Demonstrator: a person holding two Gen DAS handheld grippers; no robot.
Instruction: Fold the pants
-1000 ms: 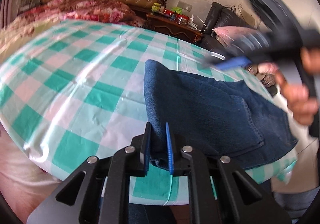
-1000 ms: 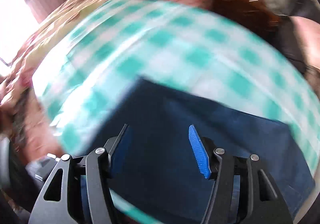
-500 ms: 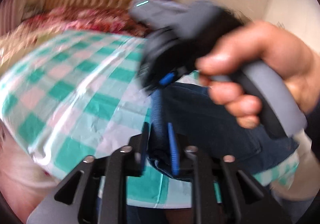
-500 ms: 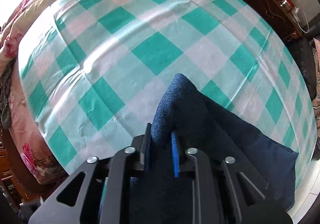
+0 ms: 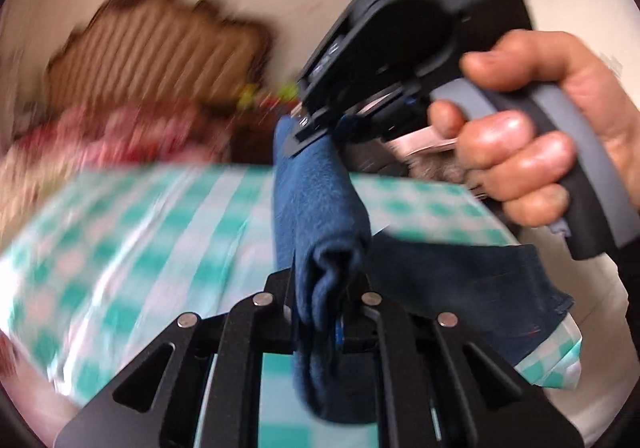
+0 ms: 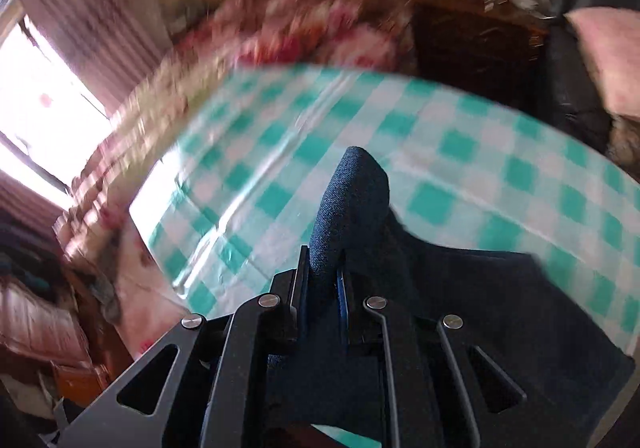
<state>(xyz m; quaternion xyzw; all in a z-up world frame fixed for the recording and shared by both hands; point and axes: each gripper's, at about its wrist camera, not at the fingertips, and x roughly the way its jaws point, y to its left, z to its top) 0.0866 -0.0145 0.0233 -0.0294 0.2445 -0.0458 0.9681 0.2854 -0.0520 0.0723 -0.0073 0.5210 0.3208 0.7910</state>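
Both grippers clamped the dark blue denim pants (image 5: pixel 320 208): left gripper (image 5: pixel 320 312) closing on a near fold, right gripper (image 6: pixel 322 280) pinching another, above the green-checked tablecloth (image 6: pixel 440 152).

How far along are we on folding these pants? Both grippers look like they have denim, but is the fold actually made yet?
Done: both grips look set. The left gripper is closing on a bunched edge of the pants, and the right gripper is shut on another fold of them, lifted off the checked cloth. In hand: the raised edge hangs between the two grippers. Left: laying that edge over the part that lies flat, releasing, and any further folds.
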